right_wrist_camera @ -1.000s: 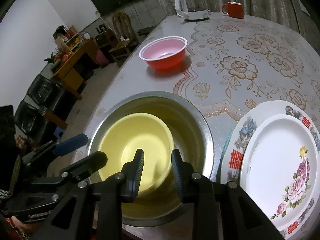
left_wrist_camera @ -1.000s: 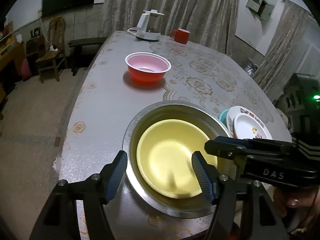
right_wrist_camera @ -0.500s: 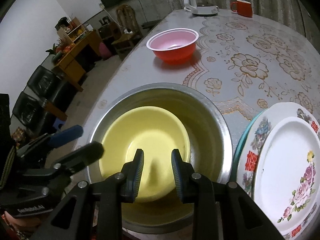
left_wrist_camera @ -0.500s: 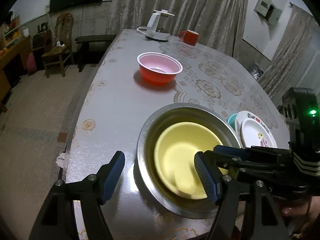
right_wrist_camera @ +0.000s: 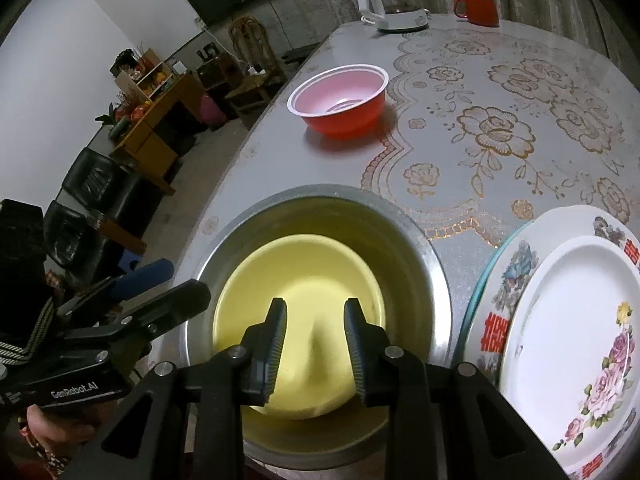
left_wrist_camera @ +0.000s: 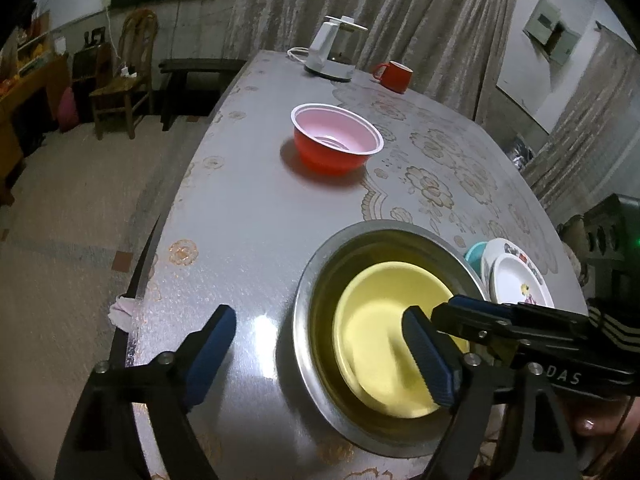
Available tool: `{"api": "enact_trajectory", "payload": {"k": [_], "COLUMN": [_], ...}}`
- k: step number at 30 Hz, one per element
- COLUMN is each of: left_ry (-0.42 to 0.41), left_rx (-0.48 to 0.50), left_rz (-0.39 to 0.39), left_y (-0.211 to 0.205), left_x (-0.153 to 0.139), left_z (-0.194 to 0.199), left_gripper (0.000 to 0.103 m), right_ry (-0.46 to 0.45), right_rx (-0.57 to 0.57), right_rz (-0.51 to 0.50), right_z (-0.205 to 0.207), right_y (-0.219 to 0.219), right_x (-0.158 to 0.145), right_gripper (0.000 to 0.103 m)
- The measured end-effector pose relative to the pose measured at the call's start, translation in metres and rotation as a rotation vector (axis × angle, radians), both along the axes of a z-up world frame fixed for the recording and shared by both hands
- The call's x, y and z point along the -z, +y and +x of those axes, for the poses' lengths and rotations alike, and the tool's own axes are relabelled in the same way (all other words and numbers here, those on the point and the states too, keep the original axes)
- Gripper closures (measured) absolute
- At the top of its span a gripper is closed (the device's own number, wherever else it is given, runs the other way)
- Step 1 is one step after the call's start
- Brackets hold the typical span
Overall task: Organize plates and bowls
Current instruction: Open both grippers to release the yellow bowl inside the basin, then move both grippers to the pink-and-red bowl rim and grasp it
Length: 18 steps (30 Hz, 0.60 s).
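Observation:
A yellow bowl (right_wrist_camera: 304, 280) lies inside a metal basin (right_wrist_camera: 436, 268) near the table's front edge. My right gripper (right_wrist_camera: 316, 348) hangs over the yellow bowl's near side. Its jaws are narrow and opening, and only the bowl's inside shows between the pads. My left gripper (left_wrist_camera: 320, 354) is opening wide. It straddles the basin's (left_wrist_camera: 308, 292) left rim without pressing on it. One finger is over bare table, the other over the yellow bowl (left_wrist_camera: 380, 320). A red bowl (left_wrist_camera: 336, 148) with a pink inside stands farther back. A stack of plates (right_wrist_camera: 568, 320) sits right of the basin.
A white kettle (left_wrist_camera: 328, 52) and a red mug (left_wrist_camera: 394, 76) stand at the table's far end. The table edge (left_wrist_camera: 140, 280) curves along the left, with the floor and a wooden chair (left_wrist_camera: 124, 76) beyond. A hand (right_wrist_camera: 40, 436) holds the left gripper.
The left gripper's jaws have spread much wider and it has shifted left, so the basin now sits toward the right of its view. The right jaws have parted slightly.

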<state>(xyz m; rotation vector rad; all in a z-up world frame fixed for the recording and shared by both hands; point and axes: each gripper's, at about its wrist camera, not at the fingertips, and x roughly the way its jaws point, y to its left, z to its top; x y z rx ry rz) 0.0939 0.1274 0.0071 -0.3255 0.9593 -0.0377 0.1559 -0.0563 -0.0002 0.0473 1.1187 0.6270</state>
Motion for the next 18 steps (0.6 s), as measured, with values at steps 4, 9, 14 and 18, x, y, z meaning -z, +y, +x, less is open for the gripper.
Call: {"api": "enact_trajectory", "payload": {"k": [4, 9, 14, 18], "left_ry": [0.020, 0.018, 0.005, 0.020], "left_rx": [-0.014, -0.021, -0.027, -0.033], "left_rz": [-0.023, -0.012, 0.008, 0.015], "left_y": [0.005, 0.010, 0.015, 0.020], "left_x": [0.002, -0.002, -0.007, -0.005], "left_z": [0.007, 0.018, 0.035, 0.052], "left_gripper": [0.016, 0.015, 0.014, 0.013], "right_ry": [-0.009, -0.014, -0.053, -0.078], "right_rx": [0.014, 0.040, 0.058, 0.077], "right_rz": [0.013, 0.026, 0.033, 0.030], "right_z": [0.005, 0.017, 0.032, 0.049], "right_y": [-0.003, -0.009, -0.013, -0.017], "right_x": [-0.005, -0.008, -0.018, -0.027], "right_gripper": [0.070, 0.068, 0.068, 0.068]}}
